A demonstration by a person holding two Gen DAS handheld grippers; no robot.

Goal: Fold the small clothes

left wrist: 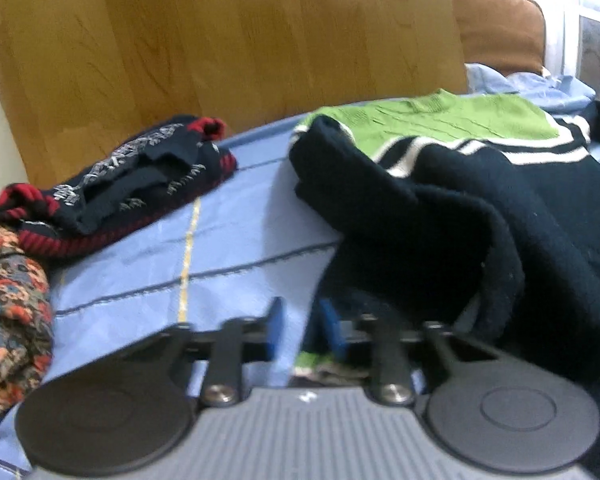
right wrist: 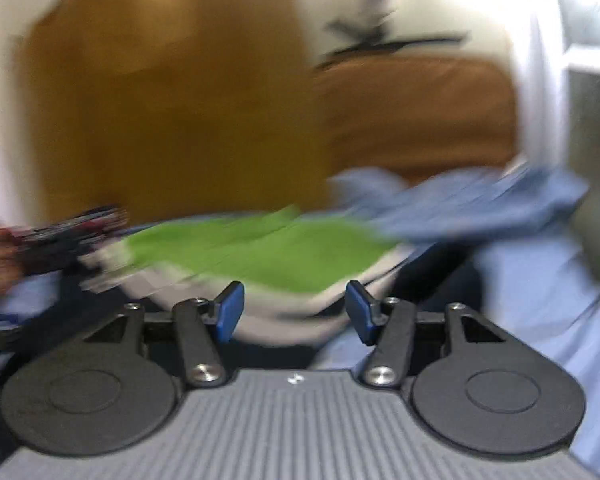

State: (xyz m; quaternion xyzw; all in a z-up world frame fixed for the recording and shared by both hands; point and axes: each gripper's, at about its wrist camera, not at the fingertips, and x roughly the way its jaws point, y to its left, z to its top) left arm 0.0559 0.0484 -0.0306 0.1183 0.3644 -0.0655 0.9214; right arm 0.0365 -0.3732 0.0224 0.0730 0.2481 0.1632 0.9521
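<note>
The green, white and navy sweater [left wrist: 452, 168] lies on my blue bedsheet [left wrist: 204, 248], filling my left view from 12 to 4 o'clock. My left gripper [left wrist: 300, 326] has its pads narrowly parted, a bit of sweater hem just between them; I cannot tell whether it grips. My right gripper [right wrist: 296, 312] is released, spread wide before the sweater [right wrist: 260, 252]. At 10 o'clock sits 1 folded navy-red sweater [left wrist: 140, 184].

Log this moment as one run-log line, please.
left gripper: narrow gap, grip unclear | right gripper: open, empty | green-navy sweater: partly folded
</note>
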